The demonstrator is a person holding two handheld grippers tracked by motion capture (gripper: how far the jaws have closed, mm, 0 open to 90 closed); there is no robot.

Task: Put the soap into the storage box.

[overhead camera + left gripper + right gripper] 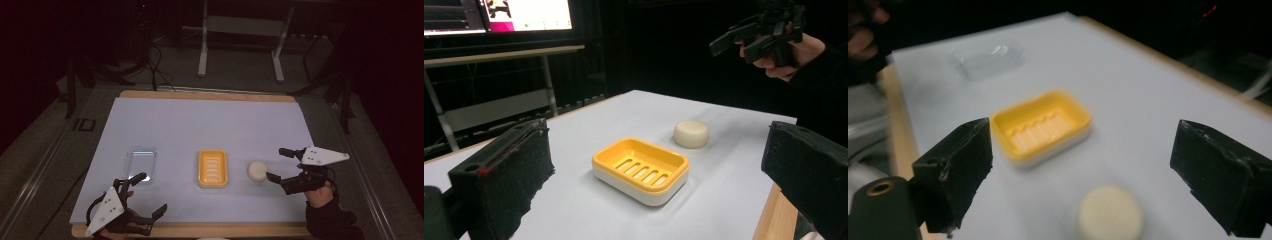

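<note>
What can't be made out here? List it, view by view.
- High view: left gripper, its rear cut off by the bottom edge.
- Left gripper view: clear plastic lid is outside the frame.
- Right gripper view: round cream soap bar blurred, cut off by the bottom edge; yellow slotted soap dish blurred, slots smeared.

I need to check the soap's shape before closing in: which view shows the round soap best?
The left gripper view: the round soap is sharp, seen from the side, sitting right of the yellow dish. The high view shows it small from above; the right gripper view shows it blurred at the bottom edge.
</note>
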